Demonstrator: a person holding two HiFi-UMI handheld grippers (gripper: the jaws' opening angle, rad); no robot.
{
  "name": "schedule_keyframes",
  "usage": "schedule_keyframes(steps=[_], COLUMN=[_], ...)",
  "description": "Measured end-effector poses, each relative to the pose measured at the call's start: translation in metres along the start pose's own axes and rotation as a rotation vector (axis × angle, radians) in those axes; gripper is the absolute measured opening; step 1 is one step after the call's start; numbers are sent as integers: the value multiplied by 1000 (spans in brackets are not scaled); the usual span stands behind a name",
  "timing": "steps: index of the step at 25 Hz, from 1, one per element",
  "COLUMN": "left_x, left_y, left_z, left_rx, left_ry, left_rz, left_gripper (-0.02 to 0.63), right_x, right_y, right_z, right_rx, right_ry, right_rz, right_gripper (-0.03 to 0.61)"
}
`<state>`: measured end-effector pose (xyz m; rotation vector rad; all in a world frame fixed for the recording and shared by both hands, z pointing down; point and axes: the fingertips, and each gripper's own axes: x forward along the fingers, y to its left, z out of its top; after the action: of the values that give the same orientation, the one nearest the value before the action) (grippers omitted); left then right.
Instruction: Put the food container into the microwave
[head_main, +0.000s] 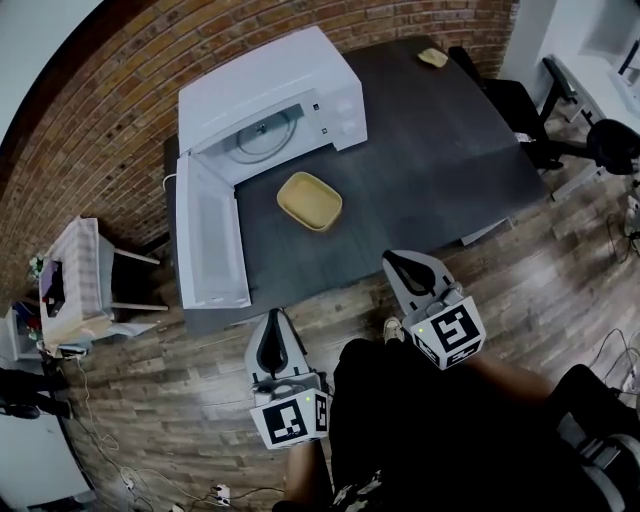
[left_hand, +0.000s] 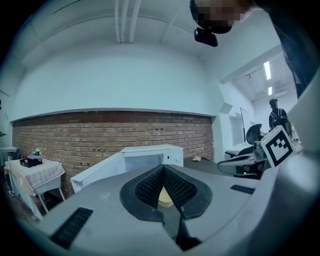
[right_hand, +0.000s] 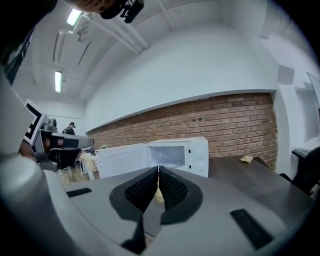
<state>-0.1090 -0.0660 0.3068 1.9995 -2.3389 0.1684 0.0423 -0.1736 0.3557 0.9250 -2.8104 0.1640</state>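
We hold both grippers low, off the table's (head_main: 440, 150) near edge. Left gripper (head_main: 276, 322) & right gripper (head_main: 396, 263): jaws closed, empty. Yellow food container (head_main: 309, 200) sits on the table, just in front of the open white microwave (head_main: 270, 95).

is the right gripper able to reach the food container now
Probably yes: the food container sits on the table with nothing between it and the right gripper; its fingers are shut.

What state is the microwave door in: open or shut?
Open: the door stands swung outward, exposing the turntable inside the microwave.
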Motion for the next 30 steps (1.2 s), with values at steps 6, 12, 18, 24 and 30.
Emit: schedule_keyframes(steps=[6,12,18,24,30], left_x=[16,35,73,120,131], left_y=[-2,-2,3,2,9], left_z=[-2,-11,-19,4,-23], left_rx=[-6,-18,-28,-26,-60], left_ry=[16,36,34,4,68], left_rz=[18,16,-20,-68,-56], left_gripper=[3,3,3,3,3], right_x=[12,29,41,64,90], right_y=[-13,-23,-38,-62,-68], right_z=[0,-11,-9,1,-23], right_rx=[33,25,6,-8,11], right_ry=[0,24,29,44,112], right_rz=[26,34,3,-27,-2], right_gripper=[64,64,64,64,64])
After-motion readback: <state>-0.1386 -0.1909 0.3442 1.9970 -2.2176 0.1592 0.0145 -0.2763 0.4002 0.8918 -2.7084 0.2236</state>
